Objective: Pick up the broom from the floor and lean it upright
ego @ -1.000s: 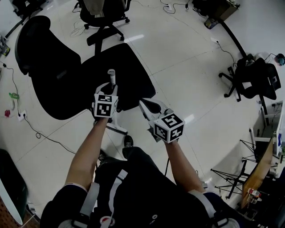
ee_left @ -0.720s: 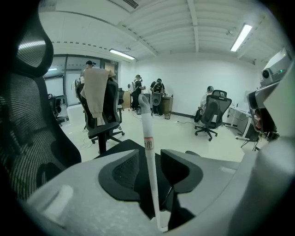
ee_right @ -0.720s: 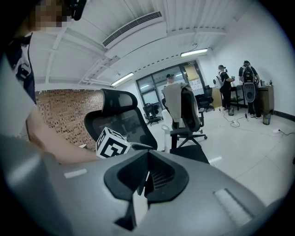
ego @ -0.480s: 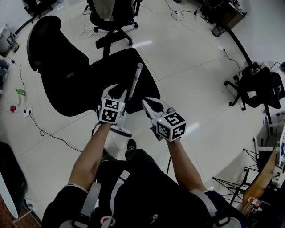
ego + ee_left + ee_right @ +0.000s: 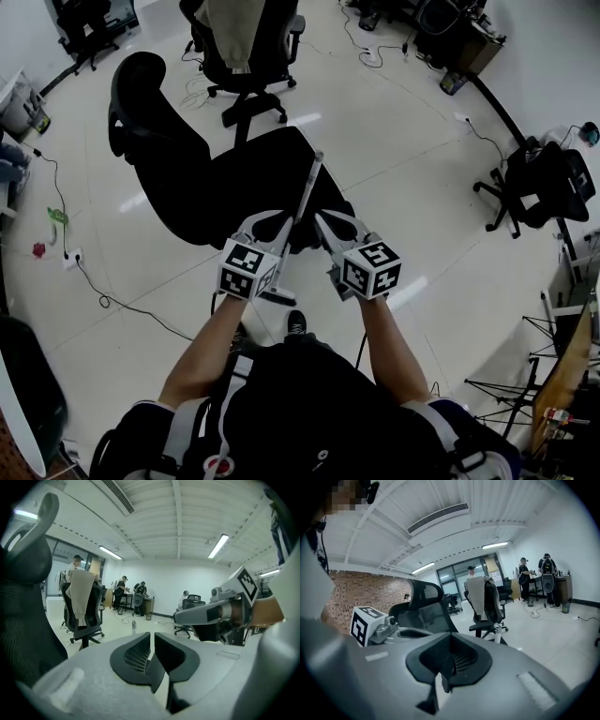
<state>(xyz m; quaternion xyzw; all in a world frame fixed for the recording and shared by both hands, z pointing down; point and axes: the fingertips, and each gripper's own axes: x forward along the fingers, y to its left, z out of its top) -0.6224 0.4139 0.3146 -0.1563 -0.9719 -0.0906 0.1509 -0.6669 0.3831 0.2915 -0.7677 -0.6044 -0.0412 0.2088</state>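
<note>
Between the closing left gripper (image 5: 152,640) jaws runs the broom (image 5: 310,186).

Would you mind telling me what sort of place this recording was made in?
Probably a shared office or lab workspace: wheeled office chairs, cables trailing across the tiled floor, and people standing at a desk under strip lights.

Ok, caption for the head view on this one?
Jaws of the left gripper closing on the white broom handle, tilted up over a black office chair; right gripper shut alongside.
</note>
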